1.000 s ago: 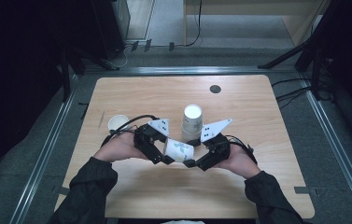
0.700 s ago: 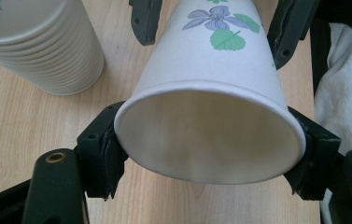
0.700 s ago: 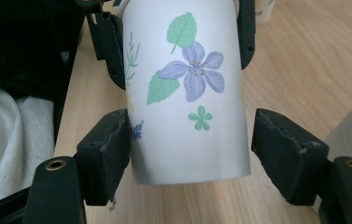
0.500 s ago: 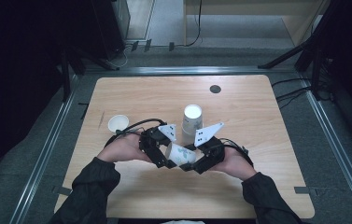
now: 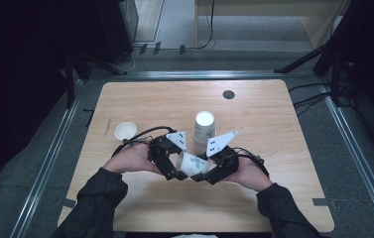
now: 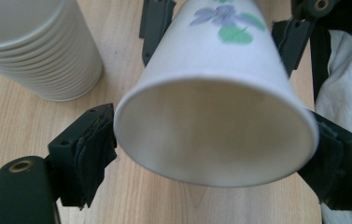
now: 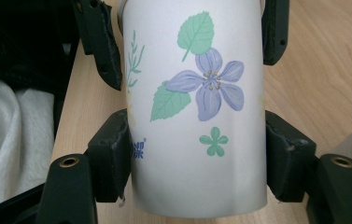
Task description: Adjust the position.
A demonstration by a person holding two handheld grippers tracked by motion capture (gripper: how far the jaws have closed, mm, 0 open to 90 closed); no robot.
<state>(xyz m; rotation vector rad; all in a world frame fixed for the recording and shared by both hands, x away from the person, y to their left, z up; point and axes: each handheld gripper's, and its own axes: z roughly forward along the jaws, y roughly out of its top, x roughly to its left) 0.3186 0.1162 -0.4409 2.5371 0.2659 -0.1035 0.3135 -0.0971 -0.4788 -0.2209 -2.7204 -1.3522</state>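
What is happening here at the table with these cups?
A person holds one paper cup on its side between two hand-held grippers, low over the wooden table. The left gripper clamps the cup near its open rim, and the right gripper clamps it nearer the base, where a purple flower is printed. Behind them stands a stack of cups upside down, and a single cup stands upright at the left.

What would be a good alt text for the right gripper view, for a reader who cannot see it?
A white paper cup printed with a purple flower and green leaves is clamped between the two black jaws of the right gripper. The left gripper grips the same cup farther along, above a wooden table.
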